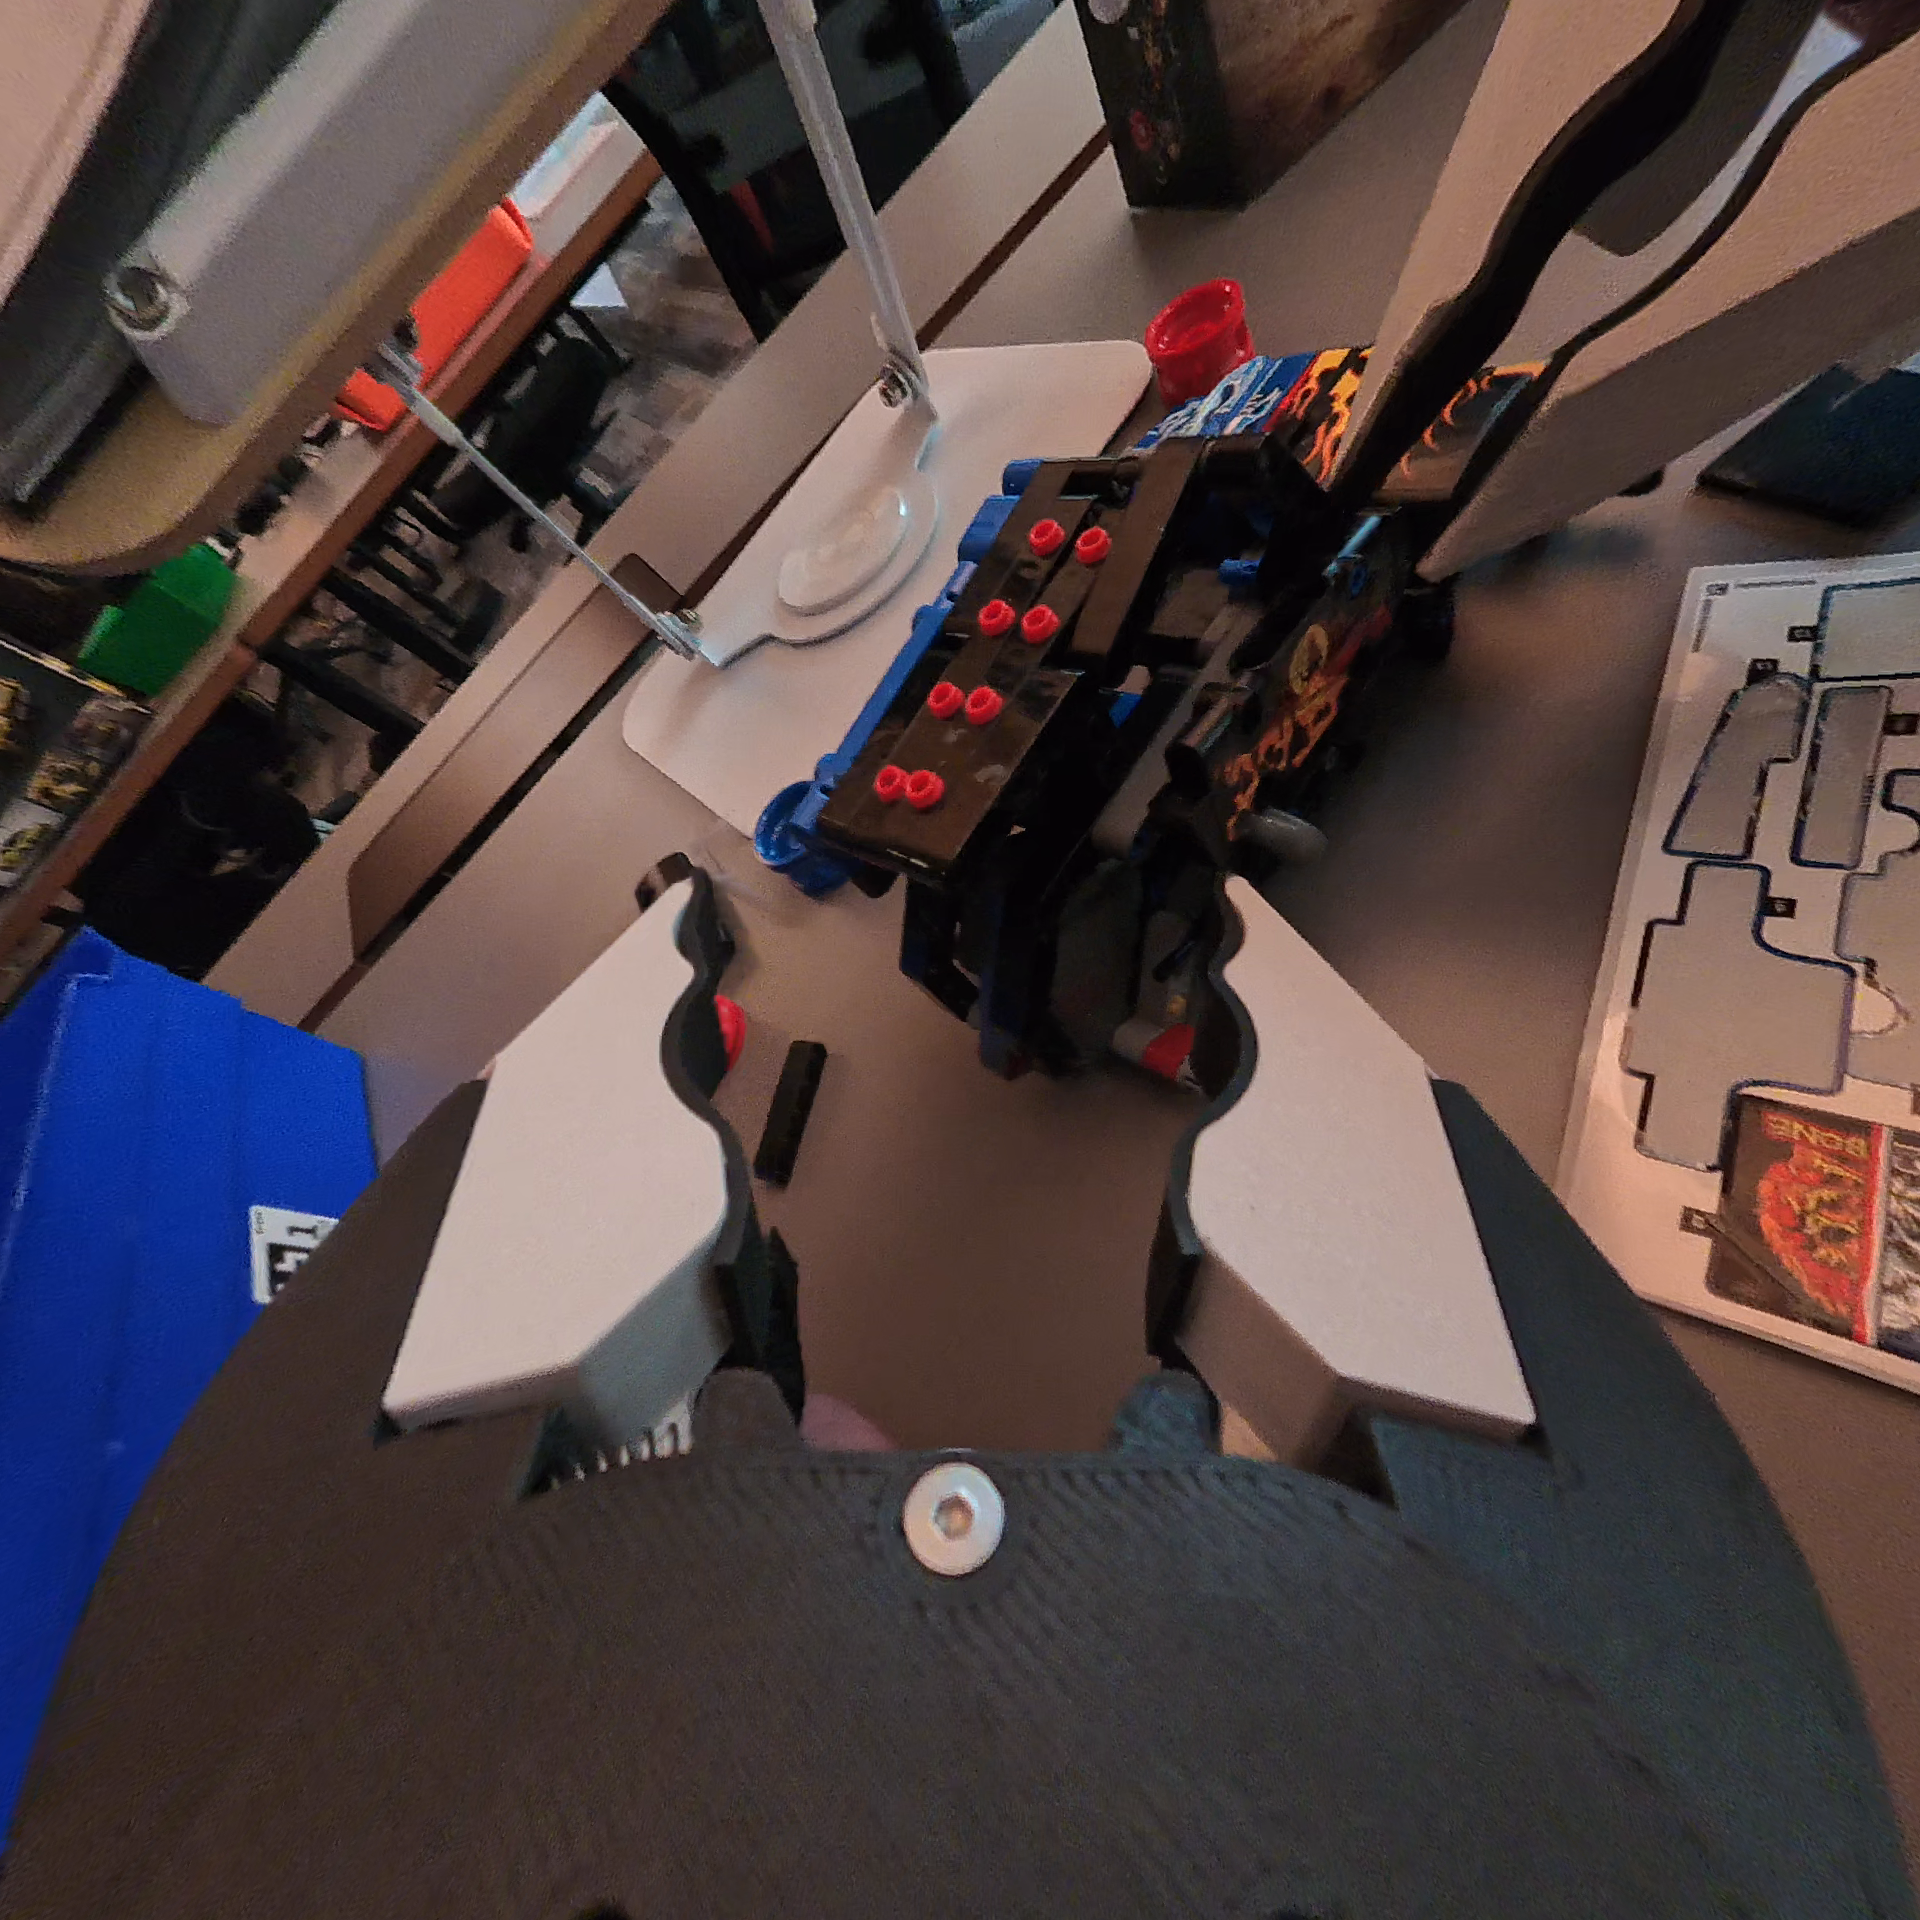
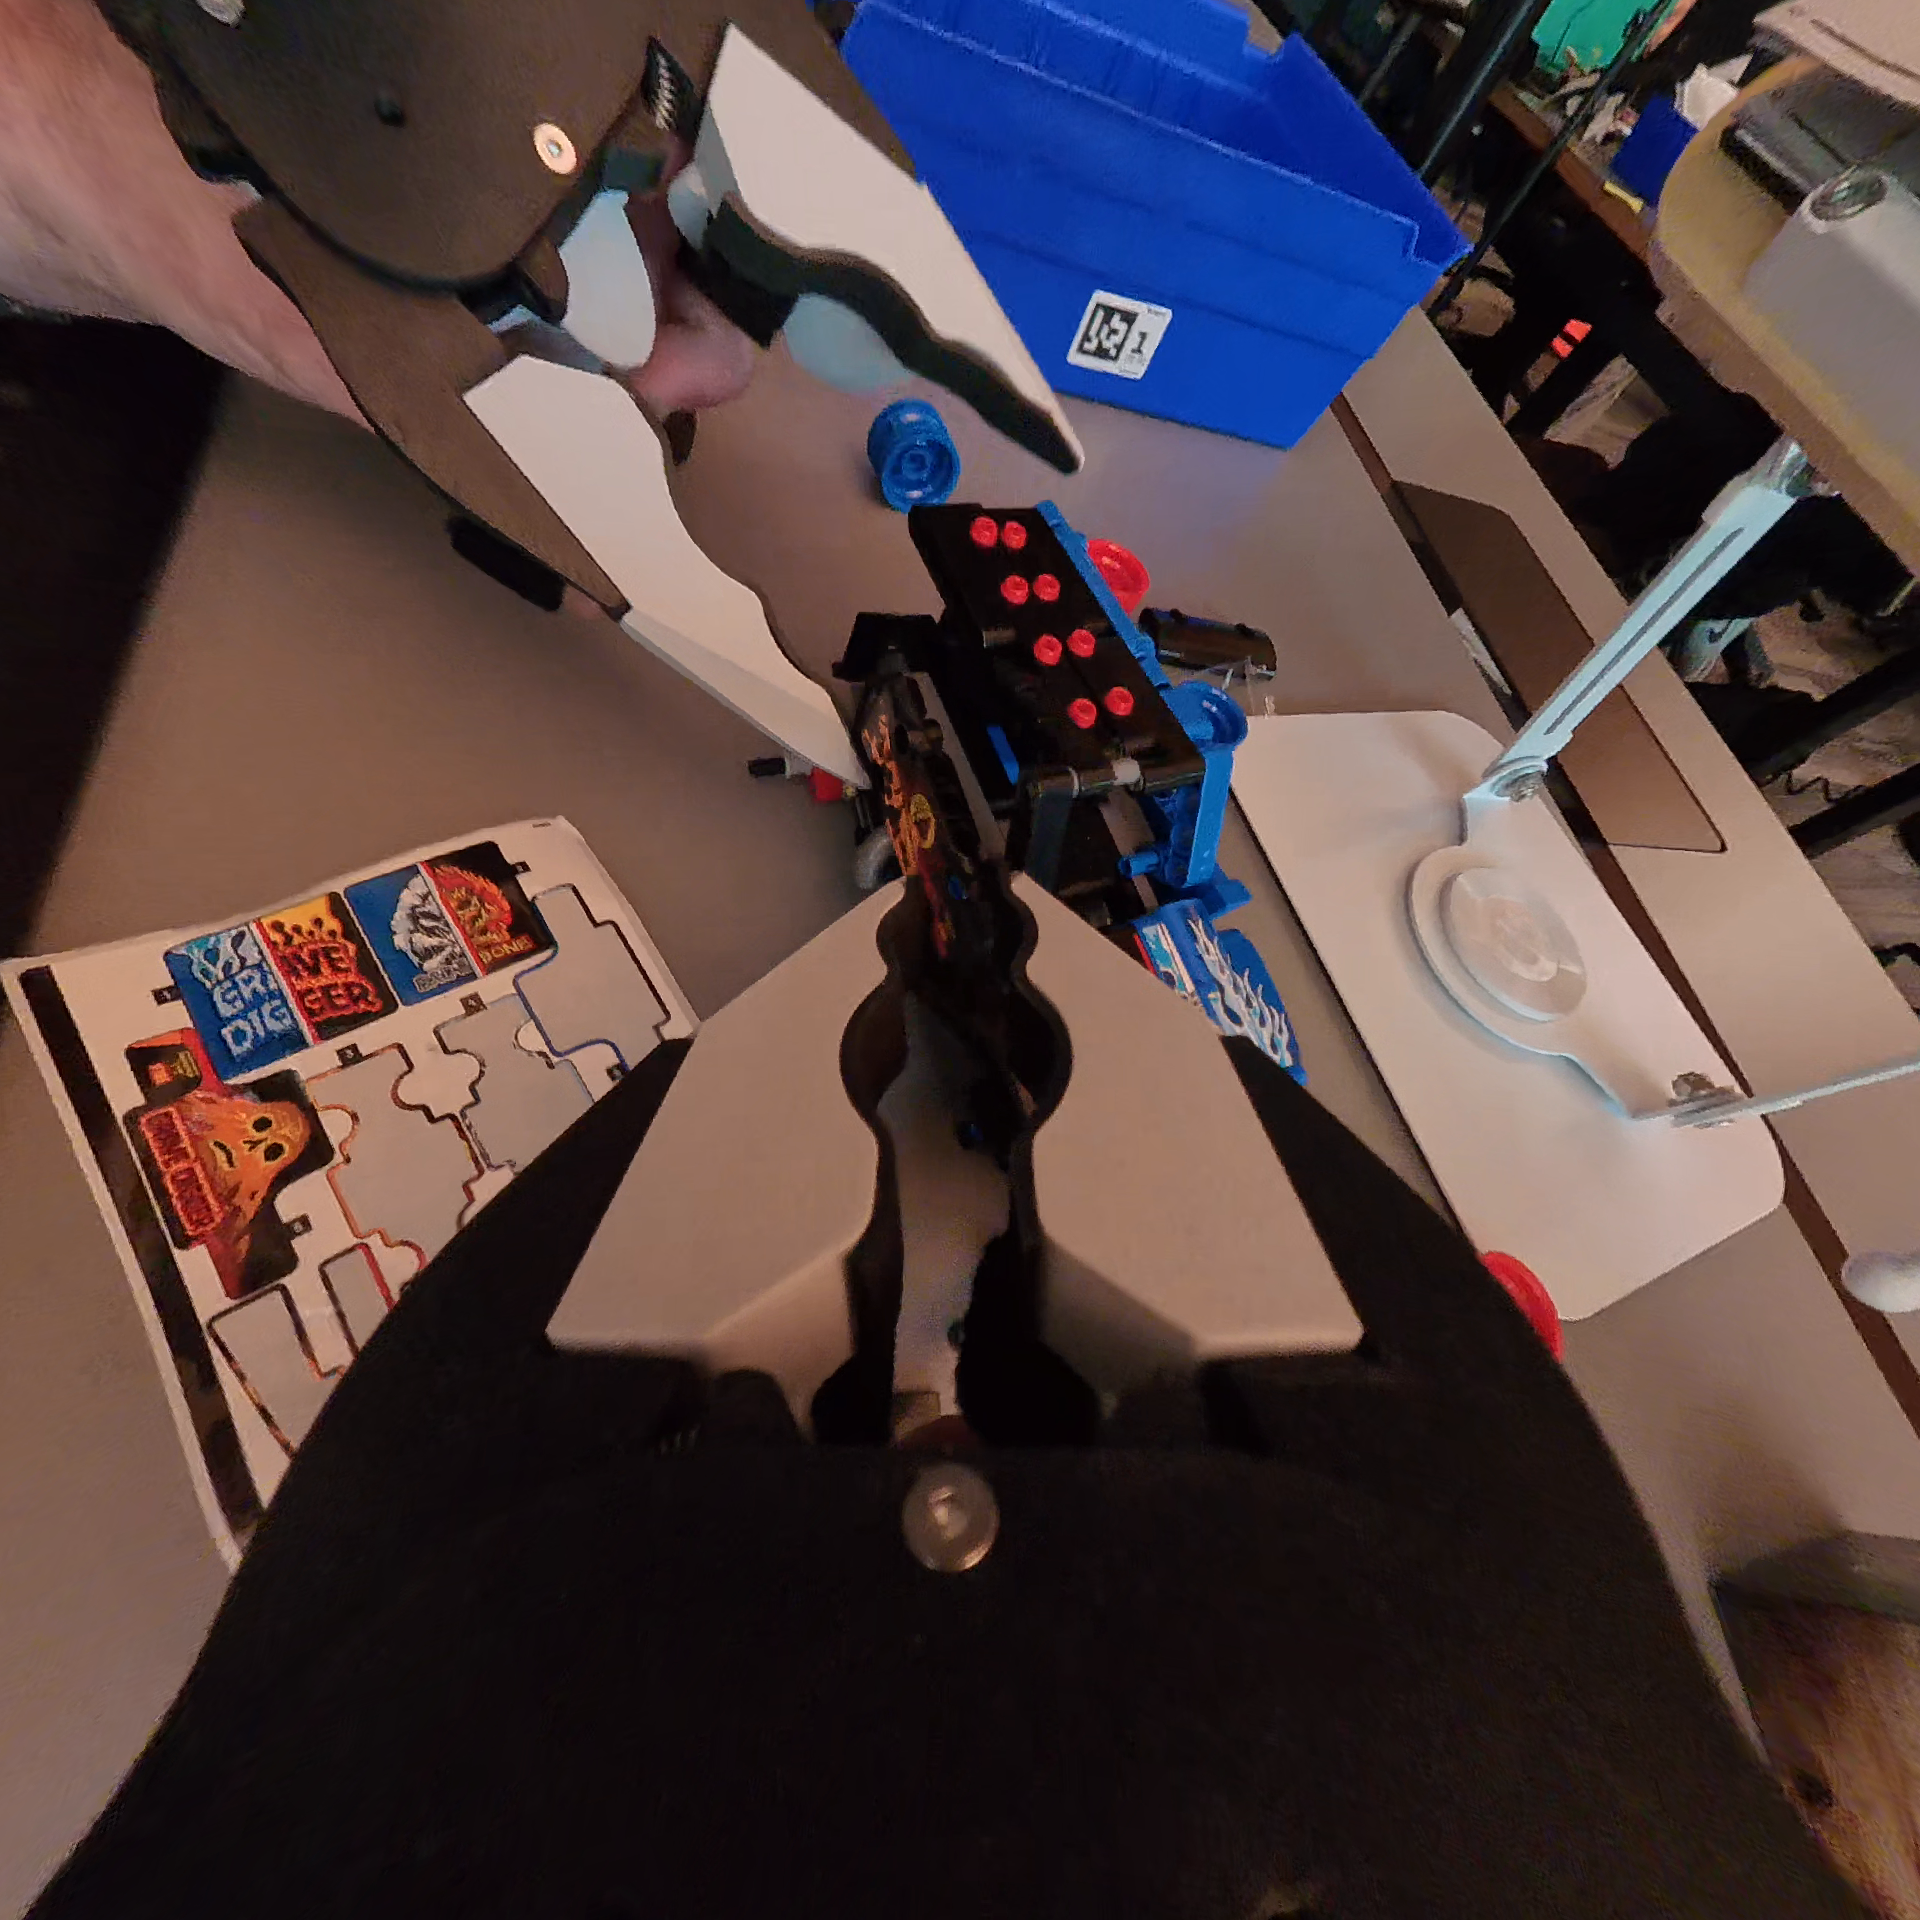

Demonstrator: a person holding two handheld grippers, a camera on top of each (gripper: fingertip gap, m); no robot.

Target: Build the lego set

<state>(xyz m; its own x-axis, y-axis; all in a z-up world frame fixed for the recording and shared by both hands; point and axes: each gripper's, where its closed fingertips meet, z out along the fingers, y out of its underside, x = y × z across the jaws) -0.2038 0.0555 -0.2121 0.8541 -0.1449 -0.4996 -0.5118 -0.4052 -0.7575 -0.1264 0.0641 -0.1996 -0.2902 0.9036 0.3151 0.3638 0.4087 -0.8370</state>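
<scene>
A partly built lego vehicle, black and blue, is seen on the grey table, lying on its side. Four pairs of red pins are set in a row along a black plate that faces up. Orange flame stickers are carried on one black panel, and a blue panel with white flames is seen at one end. Loose parts are scattered near it: a blue wheel hub, a red wheel hub, another red hub, a short black beam and a black cylindrical piece.
</scene>
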